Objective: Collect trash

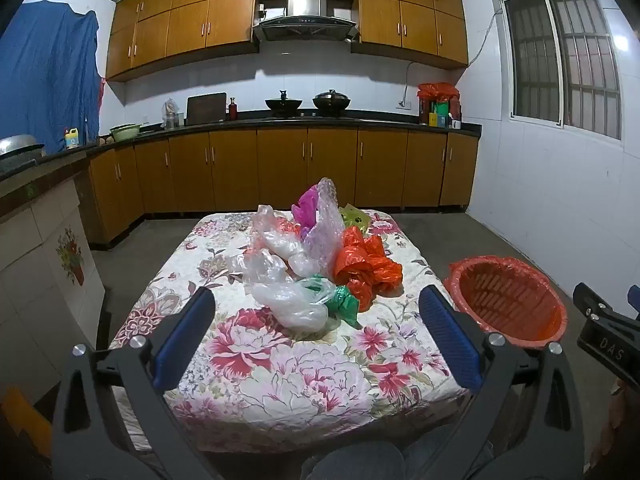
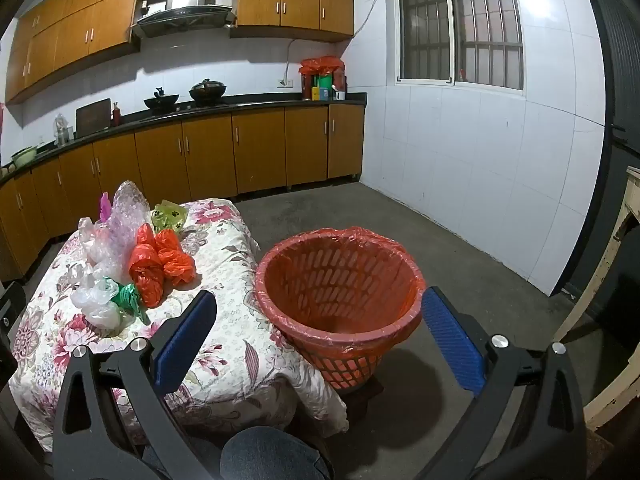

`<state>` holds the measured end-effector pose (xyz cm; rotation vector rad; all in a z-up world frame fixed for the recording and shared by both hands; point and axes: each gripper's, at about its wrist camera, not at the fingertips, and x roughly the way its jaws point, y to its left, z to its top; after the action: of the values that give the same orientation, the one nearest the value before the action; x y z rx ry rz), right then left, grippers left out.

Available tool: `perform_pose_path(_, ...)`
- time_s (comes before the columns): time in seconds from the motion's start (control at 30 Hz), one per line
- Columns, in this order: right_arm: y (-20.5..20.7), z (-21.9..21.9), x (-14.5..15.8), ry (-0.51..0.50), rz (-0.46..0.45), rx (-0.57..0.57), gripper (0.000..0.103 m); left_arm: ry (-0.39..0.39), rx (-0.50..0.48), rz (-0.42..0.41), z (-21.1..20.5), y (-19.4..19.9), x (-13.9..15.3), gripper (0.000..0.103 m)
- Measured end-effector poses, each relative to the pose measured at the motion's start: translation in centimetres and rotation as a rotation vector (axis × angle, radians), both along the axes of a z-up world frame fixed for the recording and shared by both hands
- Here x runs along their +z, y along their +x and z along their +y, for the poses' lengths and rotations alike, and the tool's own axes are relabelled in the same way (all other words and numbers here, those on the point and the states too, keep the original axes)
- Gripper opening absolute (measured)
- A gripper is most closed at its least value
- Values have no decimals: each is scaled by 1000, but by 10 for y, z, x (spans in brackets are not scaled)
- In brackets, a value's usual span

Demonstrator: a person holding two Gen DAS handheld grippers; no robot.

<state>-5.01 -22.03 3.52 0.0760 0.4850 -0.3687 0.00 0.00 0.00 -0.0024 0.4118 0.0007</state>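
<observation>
Now bag pile (image 1: pixel 308 256) runs near-to-far, bin (image 2: pixel 340 284) upright.

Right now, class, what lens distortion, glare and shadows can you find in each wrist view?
Left wrist view: cabinets bow with fisheye curvature; black vignette corners; glare on the window. Right wrist view: wall tiles curve; the basket casts a dark floor shadow; the window is overexposed.
</observation>
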Motion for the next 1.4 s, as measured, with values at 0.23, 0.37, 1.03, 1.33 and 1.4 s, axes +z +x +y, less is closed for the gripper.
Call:
perform_pose_path(0.23,0,-1,0,1,-1,0,101,1,0,3,0,0,0,99)
perform_pose_path(0.37,0,-1,0,2,0,0,101,0,0,4,0,0,0,99)
perform_pose_path(1.03,-1,-2,0,1,-1,0,101,-3,-1,8,0,0,0,99)
perform_pose_path(1.33,0,-2,0,0,-1,0,101,-3,0,10,0,0,0,99)
perform_pose_path(1.4,0,-2,0,0,-1,0,101,-4,0,10,0,0,0,99)
